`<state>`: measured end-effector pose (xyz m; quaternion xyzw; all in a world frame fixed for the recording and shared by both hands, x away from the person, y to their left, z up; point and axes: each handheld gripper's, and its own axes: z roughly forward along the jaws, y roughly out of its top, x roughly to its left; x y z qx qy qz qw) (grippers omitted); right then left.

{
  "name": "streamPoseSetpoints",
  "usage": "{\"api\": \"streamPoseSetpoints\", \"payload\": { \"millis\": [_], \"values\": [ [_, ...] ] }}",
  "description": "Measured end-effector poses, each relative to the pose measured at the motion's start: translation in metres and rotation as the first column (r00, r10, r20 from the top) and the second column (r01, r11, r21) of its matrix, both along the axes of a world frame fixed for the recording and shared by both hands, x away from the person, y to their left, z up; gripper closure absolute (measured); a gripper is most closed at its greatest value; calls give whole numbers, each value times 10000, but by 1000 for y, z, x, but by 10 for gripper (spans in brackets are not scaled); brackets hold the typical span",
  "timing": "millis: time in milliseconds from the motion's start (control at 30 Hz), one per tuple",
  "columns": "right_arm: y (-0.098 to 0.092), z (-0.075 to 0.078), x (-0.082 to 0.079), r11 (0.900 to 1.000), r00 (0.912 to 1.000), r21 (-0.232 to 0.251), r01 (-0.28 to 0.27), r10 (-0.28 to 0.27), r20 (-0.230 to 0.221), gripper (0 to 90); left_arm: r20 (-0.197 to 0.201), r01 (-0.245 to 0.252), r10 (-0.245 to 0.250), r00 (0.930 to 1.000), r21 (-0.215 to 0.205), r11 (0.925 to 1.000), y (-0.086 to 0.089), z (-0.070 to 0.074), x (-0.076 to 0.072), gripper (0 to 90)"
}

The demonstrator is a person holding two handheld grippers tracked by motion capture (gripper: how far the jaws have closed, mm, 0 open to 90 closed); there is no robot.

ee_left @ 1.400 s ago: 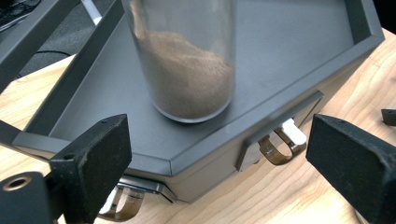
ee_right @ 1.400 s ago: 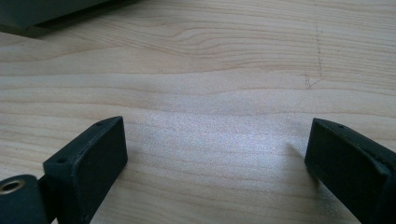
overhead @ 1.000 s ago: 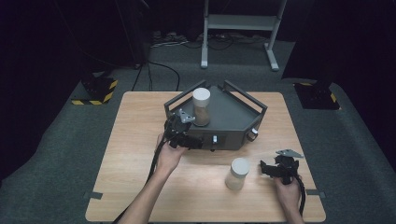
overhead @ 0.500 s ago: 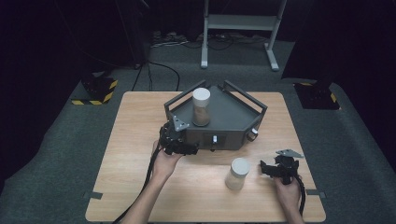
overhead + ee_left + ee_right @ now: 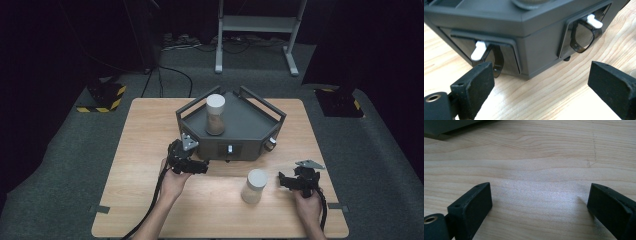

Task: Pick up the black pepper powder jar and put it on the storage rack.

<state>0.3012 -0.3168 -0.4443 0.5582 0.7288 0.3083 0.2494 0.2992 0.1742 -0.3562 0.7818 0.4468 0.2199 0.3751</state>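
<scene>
- At the near face of the dark grey tray box (image 5: 235, 131), around nine o'clock of its front, I have the left gripper (image 5: 189, 161) low over the desk (image 5: 145, 150), jaws spread wide with nothing between them.
- In the left gripper view two white latch levers sit on the box front: one (image 5: 478, 50) just above my left jaw at about eleven o'clock, the other (image 5: 594, 21) up at one o'clock, well apart from my right jaw.
- My guess is the step in hand is working the nearer lever. To do it well I'd slide in level, keep the pads clear of the smoky plastic tab below it, and centre the lever between the jaws before closing.
- The right gripper (image 5: 299, 181) rests at four o'clock on the desk, jaws equally wide and empty; its own view shows bare wood between them.
- A white-capped jar (image 5: 254, 186) stands just beside it, at nine o'clock from that gripper, not touching.
- A second white-capped jar (image 5: 215, 115) stands upright inside the tray, toward its left.
</scene>
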Motion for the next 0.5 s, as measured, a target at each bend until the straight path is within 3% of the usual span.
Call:
{"api": "streamPoseSetpoints", "payload": {
  "millis": [267,500],
  "values": [
    [1,0,0,10000,10000,-1,22,-22,2,55,-13,-343,342,9994,-391,9986,10,-19,-8,76],
    [1,0,0,10000,10000,-3,26,-26,6,54,-69,-550,548,9985,-309,9980,13,-36,-15,76]
  ]
}}
